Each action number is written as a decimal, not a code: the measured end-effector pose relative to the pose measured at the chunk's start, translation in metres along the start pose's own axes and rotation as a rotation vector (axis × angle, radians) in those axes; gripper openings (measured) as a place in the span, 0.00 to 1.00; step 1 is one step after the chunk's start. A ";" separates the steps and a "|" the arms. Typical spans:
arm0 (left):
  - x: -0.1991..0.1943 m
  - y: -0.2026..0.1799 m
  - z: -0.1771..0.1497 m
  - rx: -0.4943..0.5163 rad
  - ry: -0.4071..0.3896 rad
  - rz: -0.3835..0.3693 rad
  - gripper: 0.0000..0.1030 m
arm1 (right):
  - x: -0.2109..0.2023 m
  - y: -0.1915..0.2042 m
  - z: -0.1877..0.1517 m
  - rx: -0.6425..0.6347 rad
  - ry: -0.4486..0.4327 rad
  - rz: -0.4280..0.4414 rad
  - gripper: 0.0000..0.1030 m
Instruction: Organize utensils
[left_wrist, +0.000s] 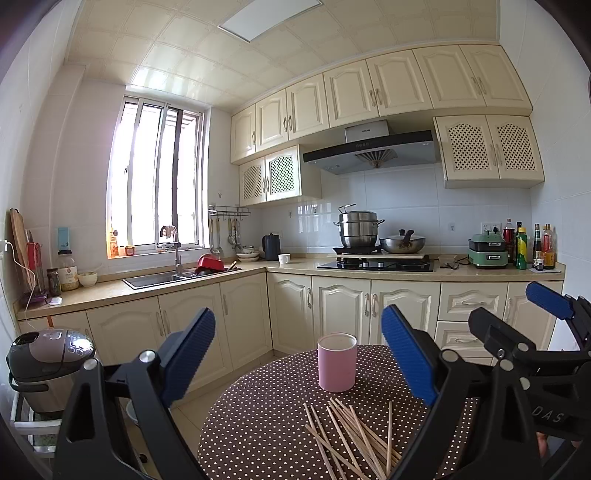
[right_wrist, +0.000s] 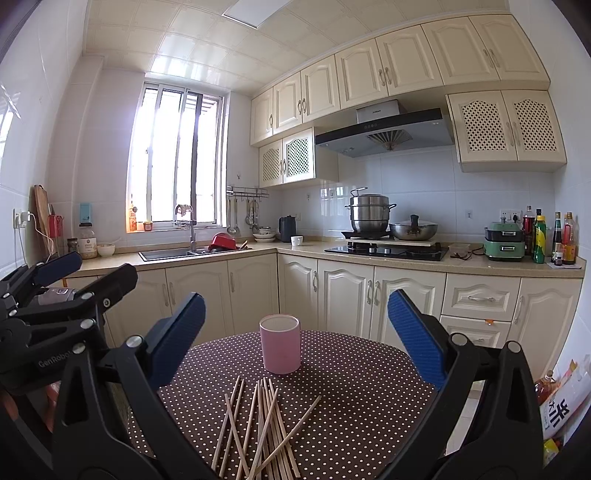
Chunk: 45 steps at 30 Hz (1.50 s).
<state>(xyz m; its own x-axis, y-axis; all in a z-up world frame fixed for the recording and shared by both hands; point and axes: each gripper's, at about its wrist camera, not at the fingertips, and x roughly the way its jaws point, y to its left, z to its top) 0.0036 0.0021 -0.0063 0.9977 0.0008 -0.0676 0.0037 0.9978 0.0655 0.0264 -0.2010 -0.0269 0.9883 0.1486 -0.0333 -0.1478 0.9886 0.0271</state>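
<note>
A pink cylindrical cup (left_wrist: 337, 362) (right_wrist: 279, 343) stands upright on a round table with a brown polka-dot cloth (left_wrist: 266, 402) (right_wrist: 354, 387). Several wooden chopsticks (left_wrist: 351, 439) (right_wrist: 258, 432) lie loose in a pile in front of the cup. My left gripper (left_wrist: 299, 365) hovers above the table's near edge, open and empty, its blue pads wide apart. My right gripper (right_wrist: 295, 339) is likewise open and empty, held above the pile. Each gripper shows at the edge of the other's view: the right gripper (left_wrist: 517, 314) and the left gripper (right_wrist: 85, 273).
Cream cabinets and a counter run behind the table, with a sink (left_wrist: 159, 279), a stove with a steel pot (left_wrist: 358, 229) and a wok (left_wrist: 402, 243). A rice cooker (left_wrist: 48, 365) stands at the left. Bottles (right_wrist: 554, 236) line the right counter. Bags (right_wrist: 565, 402) sit on the floor at the right.
</note>
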 end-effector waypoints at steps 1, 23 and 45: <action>0.000 0.000 0.000 0.000 0.000 0.000 0.87 | 0.000 0.000 0.000 0.000 0.000 0.000 0.94; 0.005 0.000 -0.002 0.000 0.011 0.005 0.87 | 0.004 0.003 -0.004 0.002 0.008 0.005 0.94; 0.066 -0.008 -0.032 0.002 0.215 -0.073 0.87 | 0.045 -0.006 -0.026 0.043 0.161 0.014 0.94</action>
<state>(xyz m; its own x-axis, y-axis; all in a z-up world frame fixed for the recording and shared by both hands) 0.0670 -0.0035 -0.0432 0.9576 -0.0573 -0.2825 0.0755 0.9957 0.0543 0.0706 -0.1999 -0.0549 0.9671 0.1669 -0.1922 -0.1559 0.9852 0.0713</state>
